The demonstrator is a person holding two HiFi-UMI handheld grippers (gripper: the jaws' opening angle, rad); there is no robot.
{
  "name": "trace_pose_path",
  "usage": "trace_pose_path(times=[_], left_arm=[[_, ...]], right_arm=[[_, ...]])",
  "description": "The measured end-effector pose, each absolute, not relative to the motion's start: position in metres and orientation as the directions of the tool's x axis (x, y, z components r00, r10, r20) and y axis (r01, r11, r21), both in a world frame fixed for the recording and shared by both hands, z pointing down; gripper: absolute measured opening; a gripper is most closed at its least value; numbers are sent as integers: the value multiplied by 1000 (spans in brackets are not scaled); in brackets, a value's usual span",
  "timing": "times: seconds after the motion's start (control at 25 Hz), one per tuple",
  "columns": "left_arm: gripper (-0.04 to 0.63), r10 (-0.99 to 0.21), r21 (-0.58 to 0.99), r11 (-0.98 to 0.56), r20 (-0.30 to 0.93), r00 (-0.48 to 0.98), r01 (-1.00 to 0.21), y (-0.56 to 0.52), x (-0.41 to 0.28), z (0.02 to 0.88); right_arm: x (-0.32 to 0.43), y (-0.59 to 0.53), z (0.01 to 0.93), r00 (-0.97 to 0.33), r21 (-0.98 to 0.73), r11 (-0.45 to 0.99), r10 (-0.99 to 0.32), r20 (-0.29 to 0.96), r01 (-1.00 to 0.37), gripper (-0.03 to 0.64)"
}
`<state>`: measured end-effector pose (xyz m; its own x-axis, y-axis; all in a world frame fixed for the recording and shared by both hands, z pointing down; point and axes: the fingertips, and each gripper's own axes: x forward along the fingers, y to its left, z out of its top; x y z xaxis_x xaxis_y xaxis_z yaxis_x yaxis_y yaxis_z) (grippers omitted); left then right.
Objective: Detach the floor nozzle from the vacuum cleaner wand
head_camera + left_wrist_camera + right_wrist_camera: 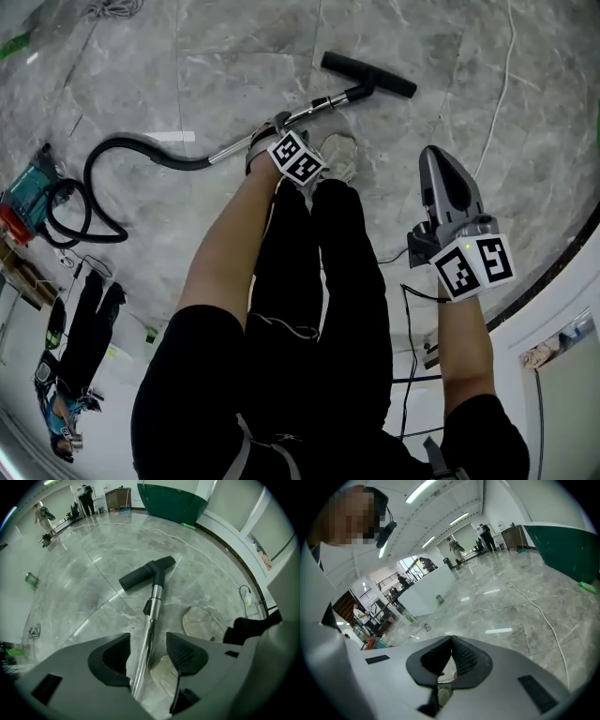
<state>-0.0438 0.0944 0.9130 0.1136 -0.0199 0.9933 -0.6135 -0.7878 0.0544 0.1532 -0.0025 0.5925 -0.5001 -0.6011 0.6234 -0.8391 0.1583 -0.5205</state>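
A: Starting at the left gripper (147,652): released or gripping?
B: Released. Stands wide apart, astride the vacuum cleaner wand (151,620), ribbed black pads clear of the tube on both sides.
A: And the right gripper (451,648)?
B: Clenched on nothing, pads pressed together. Hangs well off to the side of the left one, far from the wand.
A: Step in hand?
B: Looks like the approach to the first grasp. Nothing detached yet: floor nozzle (146,573) still seated on the far end of the wand, well ahead of the left jaws.
A: Next move?
B: Probably calls for closing the left jaws on the tube to pin it. Then bringing the right gripper over to the nozzle's neck, just past the black collar (149,606), and twisting or pulling it free.
A: Handling?
B: Expect a slippery grip: smooth, polished, round metal tube, thin between broad pads. Matte black plastic on the nozzle, a T-shaped bar on a short neck, likely easier to hold. Behind the jaws, a flexible black hose (122,155) curling away. Right beside the tube, beige shoes (201,620). Underneath everything, glossy grey marble floor (79,588), so watch for the wand sliding.
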Motion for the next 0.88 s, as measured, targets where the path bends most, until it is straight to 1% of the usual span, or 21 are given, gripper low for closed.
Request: trace_pose_path(times=[0.2, 0.32, 0.44, 0.48, 0.52, 0.6, 0.68, 0.8, 0.88], left_arm=[[230, 10, 51, -793, 997, 70, -607, 106, -52, 988], [229, 43, 66, -818, 998, 52, -571, 109, -55, 1016], [225, 108, 103, -852, 994, 19, -513, 113, -62, 1032], [216, 131, 119, -861, 991, 10, -495, 112, -65, 1032], [173, 151, 136, -865, 989, 7, -483, 111, -67, 1032], [170, 184, 172, -864, 983, 21, -473, 107, -69, 1024], [169, 184, 191, -857, 981, 61, -479, 101, -68, 1001], [169, 114, 183, -837, 980, 162, -516, 84, -66, 941], [169, 57, 177, -816, 972, 227, -550, 73, -65, 893]], right_arm=[[162, -20, 660, -488, -515, 152, -617, 617, -844, 14], [158, -32, 690, -496, -527, 149, -614, 614, -836, 14], [147, -46, 705, -526, -572, 132, -597, 606, -810, 14], [144, -52, 706, -534, -583, 132, -596, 600, -801, 14], [142, -57, 705, -539, -588, 135, -597, 594, -798, 14], [142, -64, 701, -540, -591, 131, -594, 596, -796, 14], [137, -60, 694, -559, -633, 84, -567, 605, -769, 14], [123, -45, 679, -595, -717, -29, -534, 600, -697, 14], [115, -32, 668, -584, -725, -54, -554, 594, -686, 15]])
